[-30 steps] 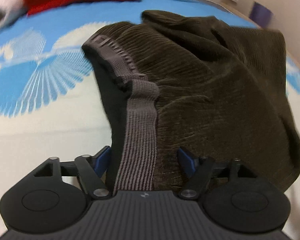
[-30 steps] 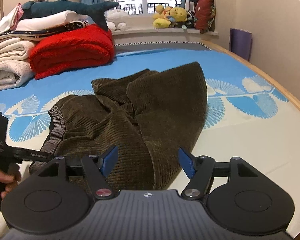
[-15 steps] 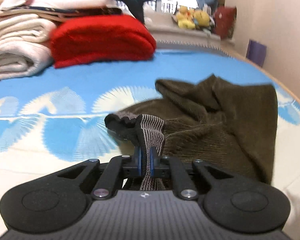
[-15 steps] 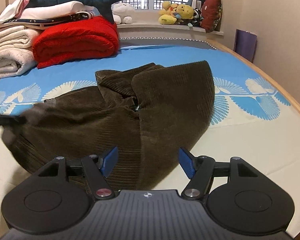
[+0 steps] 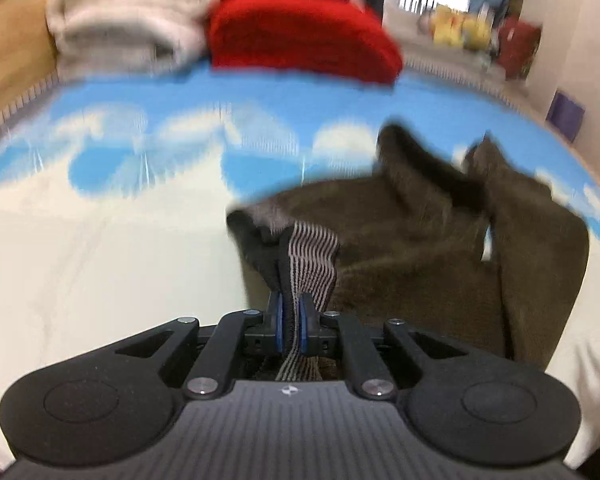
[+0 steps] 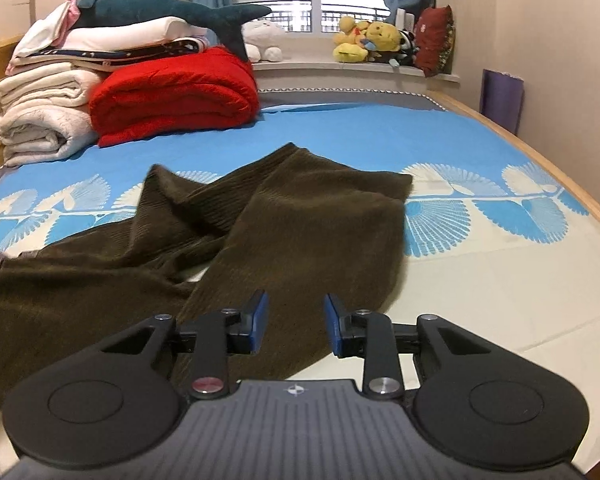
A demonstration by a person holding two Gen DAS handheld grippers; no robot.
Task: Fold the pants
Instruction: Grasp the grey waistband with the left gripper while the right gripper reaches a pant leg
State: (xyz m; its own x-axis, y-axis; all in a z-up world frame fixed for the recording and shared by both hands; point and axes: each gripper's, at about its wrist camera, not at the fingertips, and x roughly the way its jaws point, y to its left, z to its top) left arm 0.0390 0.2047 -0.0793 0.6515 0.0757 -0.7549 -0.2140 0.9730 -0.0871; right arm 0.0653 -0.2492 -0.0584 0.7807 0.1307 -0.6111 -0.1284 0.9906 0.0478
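Note:
Dark brown corduroy pants [image 6: 300, 220] lie crumpled on the blue and cream bed sheet [image 6: 480, 280], legs pointing away. In the left wrist view, my left gripper [image 5: 290, 320] is shut on the grey striped waistband [image 5: 314, 256] and holds it lifted off the sheet, with the rest of the pants [image 5: 420, 248] trailing to the right. My right gripper [image 6: 296, 322] hovers over the near end of a pant leg. Its jaws are closing, brown cloth shows in the gap between them, and the pads are not pressing on it.
A red folded blanket [image 6: 172, 96] and a stack of white bedding [image 6: 40, 116] with a shark plush [image 6: 172, 8] sit at the far left. Stuffed toys [image 6: 364, 40] line the windowsill. The wooden bed edge [image 6: 560, 184] runs along the right.
My left gripper closed on the waistband and pulled it up and to the left, stretching the pants out. The right gripper's jaws have narrowed over the pant leg.

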